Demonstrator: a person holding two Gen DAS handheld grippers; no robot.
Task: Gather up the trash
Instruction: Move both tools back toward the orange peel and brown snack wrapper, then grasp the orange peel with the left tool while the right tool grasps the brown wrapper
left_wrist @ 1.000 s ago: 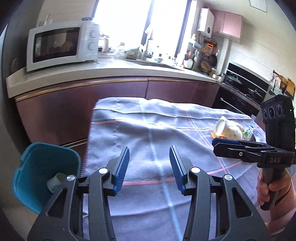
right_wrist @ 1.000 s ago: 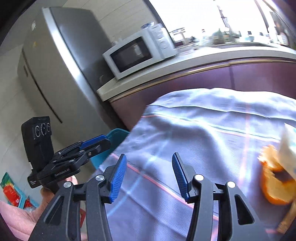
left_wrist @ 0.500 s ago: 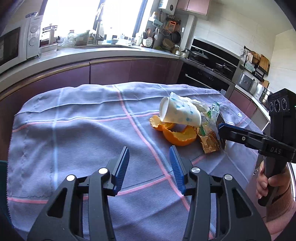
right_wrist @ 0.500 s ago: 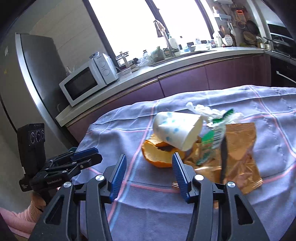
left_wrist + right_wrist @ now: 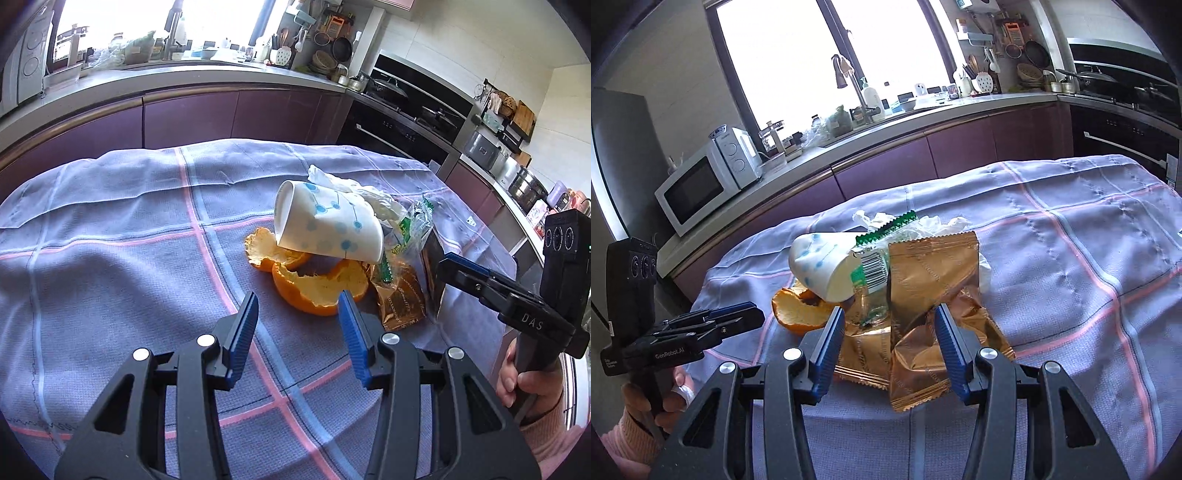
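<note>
The left claw [image 5: 298, 325] is hovering wide apart over the bench [image 5: 110, 266], which is wearing a lilac checked cloth, and nothing is sitting between its blue pads. Just past its tips, toward 12 o'clock, the trash pile is lying in a heap: two pieces of orange peel [image 5: 317, 288] are resting on the cloth, with a white paper cup [image 5: 328, 225] dotted in blue tipping on its side across them, mouth facing 9 o'clock. Behind the cup, at 1 o'clock, a crumpled tissue [image 5: 354, 184] is poking out, and a green-edged clear wrapper [image 5: 413, 225] is leaning beside it. A gold snack packet [image 5: 400, 302] is lying at 2 o'clock from the left claw.

The right claw [image 5: 889, 326] is also standing wide apart, holding nothing, with the gold snack packet [image 5: 931, 280] rising straight ahead between its spread pads; whether the pads are touching it cannot be told. In the right wrist view the cup [image 5: 823, 266] and peel [image 5: 798, 314] are sitting at 11 o'clock, near the left claw [image 5: 742, 319] entering from 9 o'clock. A microwave [image 5: 705, 177] is standing on the far counter.
</note>
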